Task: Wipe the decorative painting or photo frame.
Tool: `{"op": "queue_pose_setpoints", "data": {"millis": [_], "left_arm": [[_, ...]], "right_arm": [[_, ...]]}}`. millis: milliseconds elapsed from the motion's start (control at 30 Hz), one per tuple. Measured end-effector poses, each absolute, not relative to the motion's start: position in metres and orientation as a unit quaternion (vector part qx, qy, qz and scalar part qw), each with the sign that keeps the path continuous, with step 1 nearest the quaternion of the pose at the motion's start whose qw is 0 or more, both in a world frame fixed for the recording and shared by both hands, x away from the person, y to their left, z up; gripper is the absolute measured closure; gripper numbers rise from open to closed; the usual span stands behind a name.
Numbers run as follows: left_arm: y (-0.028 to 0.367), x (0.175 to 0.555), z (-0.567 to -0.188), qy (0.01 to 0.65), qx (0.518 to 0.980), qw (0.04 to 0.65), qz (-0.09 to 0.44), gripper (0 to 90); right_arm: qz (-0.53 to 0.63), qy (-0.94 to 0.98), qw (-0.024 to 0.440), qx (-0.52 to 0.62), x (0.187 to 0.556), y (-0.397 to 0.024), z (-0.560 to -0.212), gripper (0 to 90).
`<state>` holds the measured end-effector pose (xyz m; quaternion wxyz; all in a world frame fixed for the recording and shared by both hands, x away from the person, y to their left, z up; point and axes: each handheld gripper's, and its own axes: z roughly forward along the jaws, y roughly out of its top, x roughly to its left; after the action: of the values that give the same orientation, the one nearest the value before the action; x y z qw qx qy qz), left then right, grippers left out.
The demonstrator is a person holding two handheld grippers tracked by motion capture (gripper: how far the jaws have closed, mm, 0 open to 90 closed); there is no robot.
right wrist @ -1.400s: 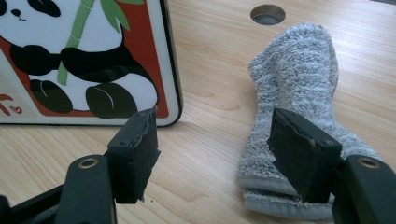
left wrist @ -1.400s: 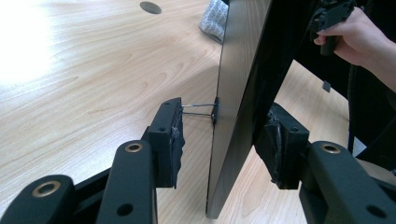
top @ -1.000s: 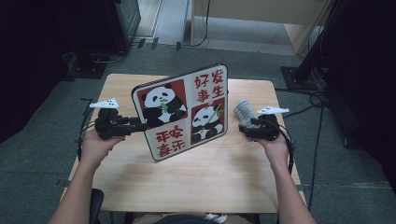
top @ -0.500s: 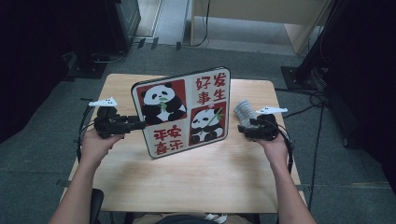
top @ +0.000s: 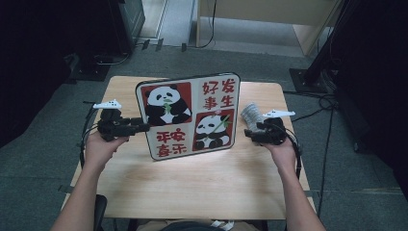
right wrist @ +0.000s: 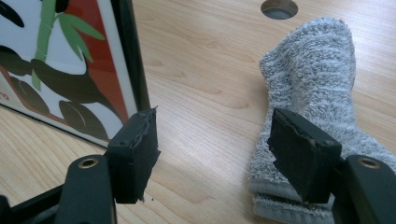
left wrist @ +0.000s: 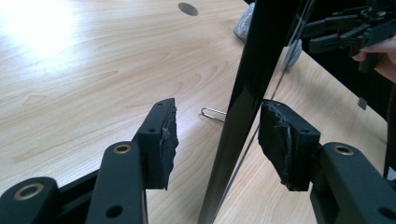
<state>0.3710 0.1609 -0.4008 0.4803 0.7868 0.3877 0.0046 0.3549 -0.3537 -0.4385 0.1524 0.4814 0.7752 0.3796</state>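
Your left gripper (left wrist: 215, 135) sits at the left edge of the panda picture frame (top: 190, 115), its 2 jaws spread on either side of the dark frame edge; they have just been opening, and neither pad presses the frame, though the right one sits just beside it. The frame stands upright, leaning back slightly, near the middle of the wooden table (top: 202, 183), with a thin wire stand (left wrist: 212, 113) showing behind it. Your right gripper (right wrist: 212, 154) is spread wide, gripping nothing, just right of the frame. A folded grey sock (right wrist: 308, 93) lies beside its right jaw.
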Motion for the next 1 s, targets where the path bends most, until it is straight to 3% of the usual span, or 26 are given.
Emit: {"op": "queue_pose_setpoints", "data": {"millis": [533,1000], "left_arm": [[0.161,0.370,-0.401,0.391,0.789,0.474,0.013,46.0],[0.185,0.364,-0.399,0.405,0.780,0.476,0.033,42.4]], "right_arm": [[0.380,0.774,0.152,0.483,0.356,-0.355,-0.439,33.1],[0.381,0.771,0.152,0.488,0.355,-0.359,-0.438,33.1]]}}
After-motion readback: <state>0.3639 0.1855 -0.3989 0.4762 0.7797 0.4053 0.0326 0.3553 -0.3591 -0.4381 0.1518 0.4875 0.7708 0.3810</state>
